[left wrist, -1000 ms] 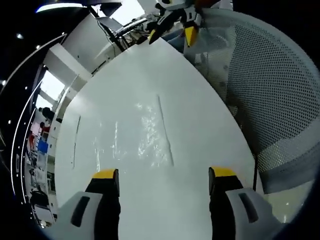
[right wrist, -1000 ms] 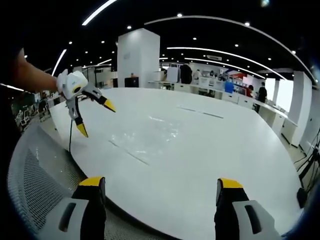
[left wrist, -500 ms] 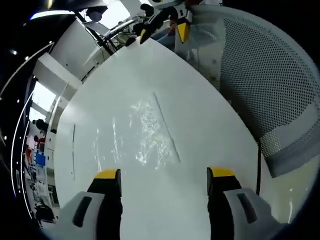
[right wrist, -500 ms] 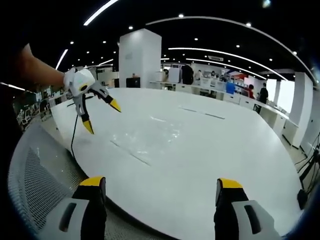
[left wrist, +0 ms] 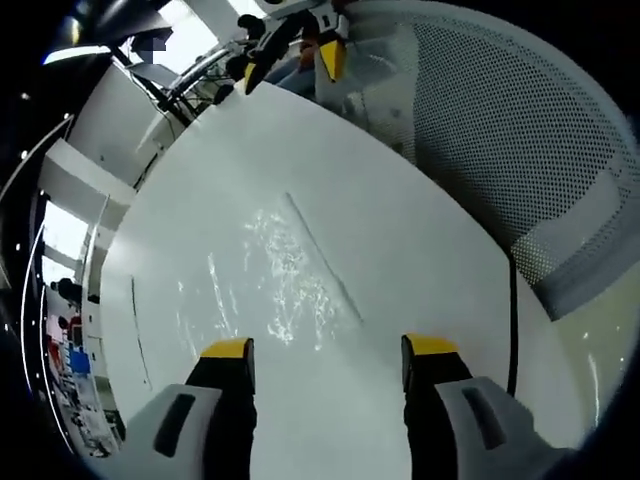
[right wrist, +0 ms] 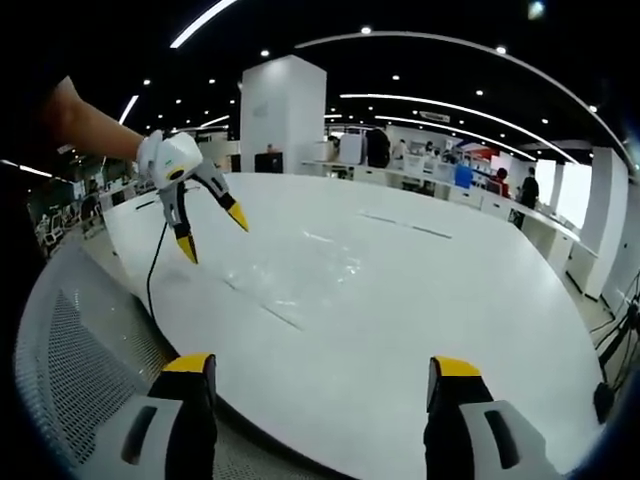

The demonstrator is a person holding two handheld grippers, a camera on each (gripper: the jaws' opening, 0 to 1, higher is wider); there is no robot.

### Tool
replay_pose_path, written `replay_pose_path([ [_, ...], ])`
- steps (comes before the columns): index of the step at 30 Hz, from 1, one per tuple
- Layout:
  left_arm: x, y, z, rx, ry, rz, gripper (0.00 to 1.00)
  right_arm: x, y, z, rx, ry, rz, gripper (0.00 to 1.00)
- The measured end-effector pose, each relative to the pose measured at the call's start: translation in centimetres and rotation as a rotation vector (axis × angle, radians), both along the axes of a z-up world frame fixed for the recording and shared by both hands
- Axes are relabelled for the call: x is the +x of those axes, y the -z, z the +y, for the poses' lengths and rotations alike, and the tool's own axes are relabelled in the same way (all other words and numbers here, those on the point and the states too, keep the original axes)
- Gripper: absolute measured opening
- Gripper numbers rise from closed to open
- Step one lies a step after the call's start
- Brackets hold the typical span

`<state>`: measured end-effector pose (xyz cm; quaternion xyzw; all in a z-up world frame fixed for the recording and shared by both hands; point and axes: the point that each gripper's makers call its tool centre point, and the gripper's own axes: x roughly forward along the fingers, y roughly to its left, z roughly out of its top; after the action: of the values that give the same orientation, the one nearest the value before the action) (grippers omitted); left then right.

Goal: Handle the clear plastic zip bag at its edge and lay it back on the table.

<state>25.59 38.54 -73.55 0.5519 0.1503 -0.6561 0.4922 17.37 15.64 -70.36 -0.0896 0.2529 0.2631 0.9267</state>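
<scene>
**A:** What has moved since a second ago?

**B:** Mostly my left gripper [right wrist: 205, 222]; in the right gripper view it has drifted in over the white table [right wrist: 420, 300] and now hangs near the clear plastic zip bag [right wrist: 295, 275], not touching it; the bag itself has not shifted; it lies flat on the table, close to the near edge.

**A:** And from the left gripper view?

**B:** The bag [left wrist: 280, 280] sits straight ahead, just beyond my jaw tips, its zip edge a thin ridge on the side towards the mesh chair [left wrist: 520, 150]; my left gripper [left wrist: 327, 352] has its jaws spread wide with nothing between them.

**A:** The right one?

**B:** The right gripper [right wrist: 313, 368] is likewise released, jaws apart and empty, held back over the table's edge; it shows at the far side of the table in the left gripper view [left wrist: 290, 45].

**A:** So where are we in the task?

**B:** I judge the approach is closing but no grasp has begun; the next move calls for coming down on the zip edge; thin, slippery film lying flat may be hard to pinch.
</scene>
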Motion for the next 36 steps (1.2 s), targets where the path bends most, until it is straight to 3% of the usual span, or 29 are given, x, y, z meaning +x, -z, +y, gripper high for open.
replay_pose_path([
  [7,-0.7,0.1,-0.6,0.032,0.058,0.002,0.55,0.0,0.2,0.0,-0.008,-0.001,0.012,0.85],
  [21,-0.9,1.1,-2.0,0.028,0.045,0.037,0.45,0.1,0.3,-0.2,-0.013,0.011,0.014,0.84],
  [36,-0.5,2.6,-2.3,0.079,0.050,0.054,0.31,0.1,0.5,-0.4,-0.016,0.013,0.016,0.82],
])
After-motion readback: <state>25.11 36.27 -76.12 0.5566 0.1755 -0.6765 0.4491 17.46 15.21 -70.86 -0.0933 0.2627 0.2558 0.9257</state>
